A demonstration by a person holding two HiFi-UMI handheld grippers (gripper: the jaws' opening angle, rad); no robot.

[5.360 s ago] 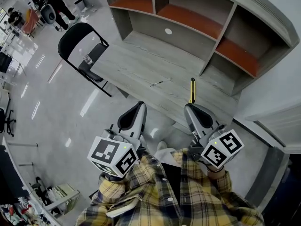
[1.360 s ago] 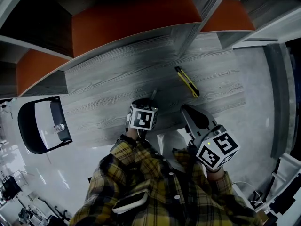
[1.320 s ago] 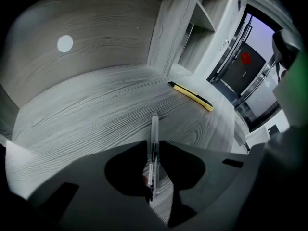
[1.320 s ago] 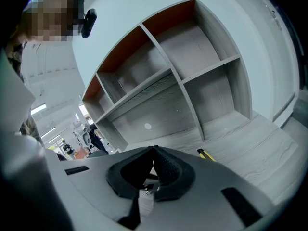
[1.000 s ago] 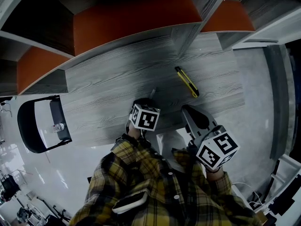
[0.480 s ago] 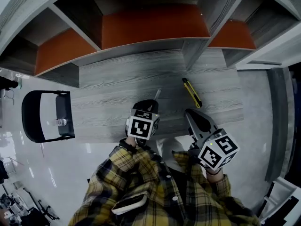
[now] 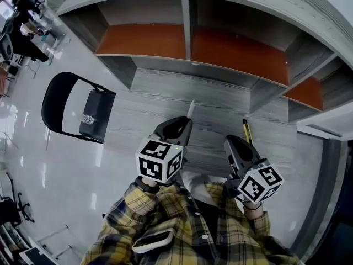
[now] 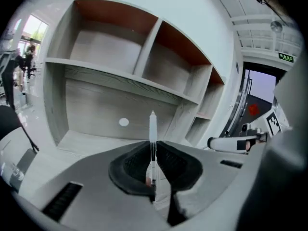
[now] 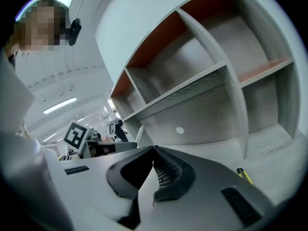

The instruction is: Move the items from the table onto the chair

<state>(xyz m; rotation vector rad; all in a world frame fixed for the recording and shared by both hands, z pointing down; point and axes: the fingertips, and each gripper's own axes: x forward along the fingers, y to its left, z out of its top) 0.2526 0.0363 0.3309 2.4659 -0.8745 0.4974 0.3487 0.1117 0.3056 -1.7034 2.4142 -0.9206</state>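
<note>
One pen (image 8: 153, 126): left tool (image 8: 153, 150) is clamping it above the table (image 7: 154, 90). One yellow knife (image 7: 246, 130) is lying on the table. Right tool (image 9: 154, 153) is sitting closed, empty.

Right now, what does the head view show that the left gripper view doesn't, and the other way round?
Head view only: the yellow utility knife lying on the table, and the person's plaid shirt. Left gripper view only: the left gripper clamped on the pen, seen at the jaws, and a green sign overhead. Both: the pen, the shelf unit and the right gripper.
</note>
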